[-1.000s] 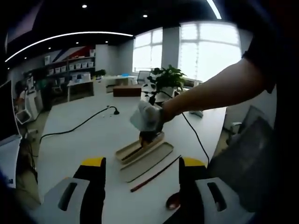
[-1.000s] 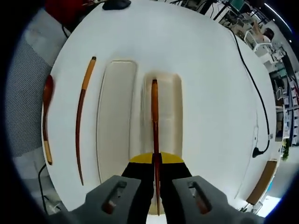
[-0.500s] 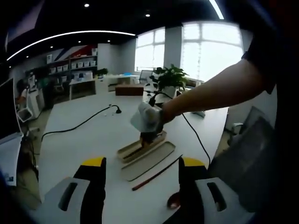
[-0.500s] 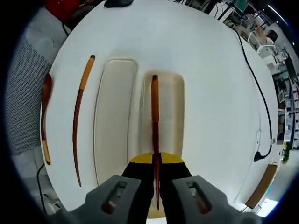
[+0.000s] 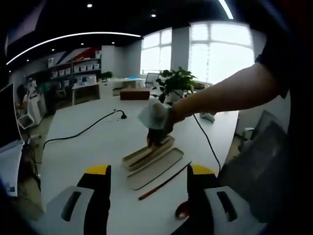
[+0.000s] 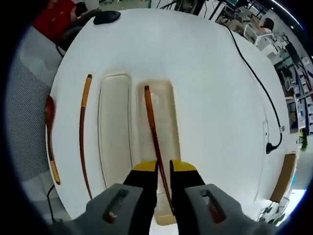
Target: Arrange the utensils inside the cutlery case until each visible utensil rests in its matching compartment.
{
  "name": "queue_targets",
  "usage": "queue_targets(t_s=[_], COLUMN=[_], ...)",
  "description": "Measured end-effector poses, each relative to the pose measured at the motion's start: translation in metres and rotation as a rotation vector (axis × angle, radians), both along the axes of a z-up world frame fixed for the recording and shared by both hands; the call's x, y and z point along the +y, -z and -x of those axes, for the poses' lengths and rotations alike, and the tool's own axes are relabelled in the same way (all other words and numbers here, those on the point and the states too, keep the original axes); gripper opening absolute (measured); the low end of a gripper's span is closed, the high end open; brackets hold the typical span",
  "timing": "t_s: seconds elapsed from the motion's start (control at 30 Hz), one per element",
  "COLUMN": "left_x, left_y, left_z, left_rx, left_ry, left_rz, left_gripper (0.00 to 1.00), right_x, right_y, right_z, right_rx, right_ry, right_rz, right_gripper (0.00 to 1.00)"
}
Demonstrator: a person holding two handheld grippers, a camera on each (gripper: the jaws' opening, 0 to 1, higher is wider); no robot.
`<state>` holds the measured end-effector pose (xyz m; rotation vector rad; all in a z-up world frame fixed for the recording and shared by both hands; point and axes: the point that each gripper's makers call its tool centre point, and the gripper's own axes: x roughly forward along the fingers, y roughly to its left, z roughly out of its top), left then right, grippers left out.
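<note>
Overhead, the right gripper view looks straight down on the white table [image 6: 210,88], where the case [image 6: 156,132] and its lid [image 6: 115,142] lie side by side as two long pale trays. One chopstick [image 6: 152,132] lies lengthwise in the case, its near end running between the right gripper's [image 6: 164,171] fingers, which stand slightly apart with a narrow gap on either side of the stick; whether they touch it I cannot tell. The lid holds nothing. Beside the lid, on the bare table, lies a second chopstick [image 6: 83,127], and past that a spoon [image 6: 50,137] near the table's edge. From the side, the left gripper view shows what the overhead one cannot: a person's arm [image 5: 220,95] reaching over the case [image 5: 146,154], the hand and right gripper wrapped in something pale. Low in that view the left gripper's [image 5: 148,176] fingers stand wide apart, holding nothing, with the second chopstick [image 5: 164,182] between them and the spoon's [image 5: 182,210] bowl partly hidden by one finger.
</note>
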<state>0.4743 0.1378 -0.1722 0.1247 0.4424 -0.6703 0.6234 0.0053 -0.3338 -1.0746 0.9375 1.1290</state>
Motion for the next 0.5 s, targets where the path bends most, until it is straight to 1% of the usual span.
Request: queue_targets(t_s=[0.1,0.13,0.17,0.27,0.3,0.43,0.5], left_x=[0.0,-0.001,-0.001,-0.003,-0.004,-0.004,-0.004], left_y=[-0.001,-0.001,-0.001,0.001,0.001,0.001,0.001], left_z=[-0.001,0.0,0.0,0.002,0.002,0.003,0.003], left_rx=[-0.005,-0.004,-0.003,0.006,-0.001,-0.002,-0.004], left_ry=[0.001,0.002,0.005,0.016,0.018,0.02,0.023], left_rz=[0.0,0.0,0.001,-0.005,-0.011,-0.013,-0.017], left_gripper=[0.65,0.65,0.65,0.66,0.66,0.66,0.66], right_x=[-0.004,-0.002,-0.002,-0.011,-0.012,-0.018,-0.019], right_y=[-0.005,-0.005,-0.006,-0.007,-0.008,-0.009,-0.01], right_z=[0.006,0.012,0.014,0.017,0.018,0.027,0.031], right_rx=[0.008,0.035,0.044,0.028,0.022,0.03,0.033], right_ry=[0.021,0.06,0.074,0.096,0.106,0.137,0.147], right_rz=[-0.023,-0.065,-0.08,-0.08,-0.085,-0.098,-0.107], right_gripper=[0.12,0.14,0.15,0.15,0.16,0.18,0.18])
